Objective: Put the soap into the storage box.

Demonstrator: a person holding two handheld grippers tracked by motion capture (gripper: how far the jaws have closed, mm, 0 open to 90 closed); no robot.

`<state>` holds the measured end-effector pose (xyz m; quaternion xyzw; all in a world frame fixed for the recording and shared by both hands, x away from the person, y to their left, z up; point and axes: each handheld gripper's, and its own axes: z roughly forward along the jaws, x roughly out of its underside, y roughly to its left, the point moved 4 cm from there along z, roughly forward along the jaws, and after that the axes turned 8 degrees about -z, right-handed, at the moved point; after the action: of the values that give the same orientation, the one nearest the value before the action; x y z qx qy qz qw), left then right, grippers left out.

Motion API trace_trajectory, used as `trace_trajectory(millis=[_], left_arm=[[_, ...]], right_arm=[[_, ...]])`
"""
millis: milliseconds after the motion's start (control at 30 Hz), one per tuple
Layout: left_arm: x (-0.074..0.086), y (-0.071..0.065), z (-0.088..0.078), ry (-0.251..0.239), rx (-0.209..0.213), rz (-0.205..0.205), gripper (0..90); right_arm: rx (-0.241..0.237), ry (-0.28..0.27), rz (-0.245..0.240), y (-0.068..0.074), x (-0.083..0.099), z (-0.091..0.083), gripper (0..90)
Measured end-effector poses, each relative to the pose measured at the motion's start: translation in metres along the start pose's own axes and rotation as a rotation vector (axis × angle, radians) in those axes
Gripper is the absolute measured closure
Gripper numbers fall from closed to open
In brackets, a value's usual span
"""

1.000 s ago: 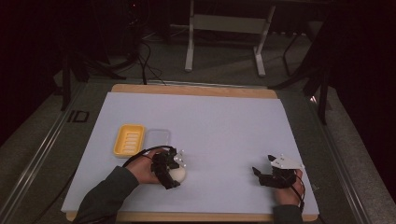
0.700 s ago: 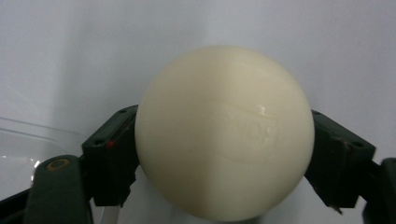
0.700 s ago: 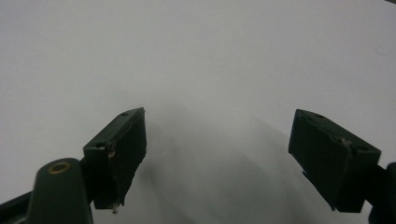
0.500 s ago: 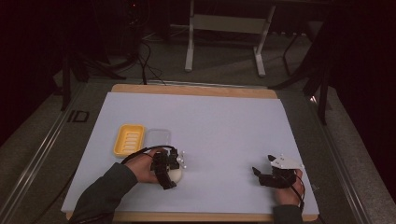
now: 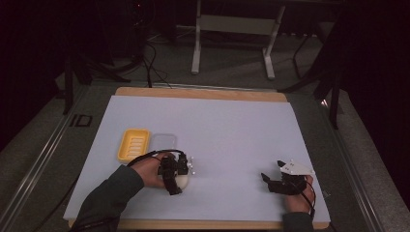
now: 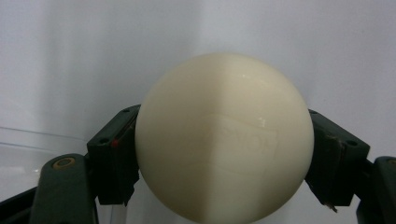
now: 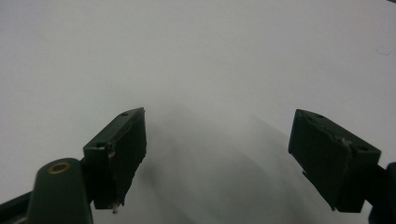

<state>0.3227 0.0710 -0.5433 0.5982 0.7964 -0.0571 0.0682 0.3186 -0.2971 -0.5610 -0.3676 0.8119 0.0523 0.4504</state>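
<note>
Fingers (image 6: 114,154) of the left gripper (image 5: 175,175) squeeze the cream soap (image 6: 224,140) at mid-frame, so hold it gently and lift straight up, while the right gripper (image 5: 275,178) waits wide open at lower right.

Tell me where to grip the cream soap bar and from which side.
Grip the soap bar across its widest middle, fingers on opposite rounded flanks, coming in level along the table. Its smooth domed shape would slip from a hold nearer top or bottom.
</note>
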Motion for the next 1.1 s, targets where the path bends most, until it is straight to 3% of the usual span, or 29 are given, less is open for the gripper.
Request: trace_trajectory(millis=[400,1100], left_arm=[[0.0,0.006,-0.015,-0.017,-0.036,-0.004,23.3],[0.015,0.035,-0.047,-0.031,-0.114,-0.08,23.3]], right_arm=[[-0.001,0.0,0.001,0.0,0.0,0.0,19.1],[-0.002,0.0,0.002,0.0,0.0,0.0,19.1]])
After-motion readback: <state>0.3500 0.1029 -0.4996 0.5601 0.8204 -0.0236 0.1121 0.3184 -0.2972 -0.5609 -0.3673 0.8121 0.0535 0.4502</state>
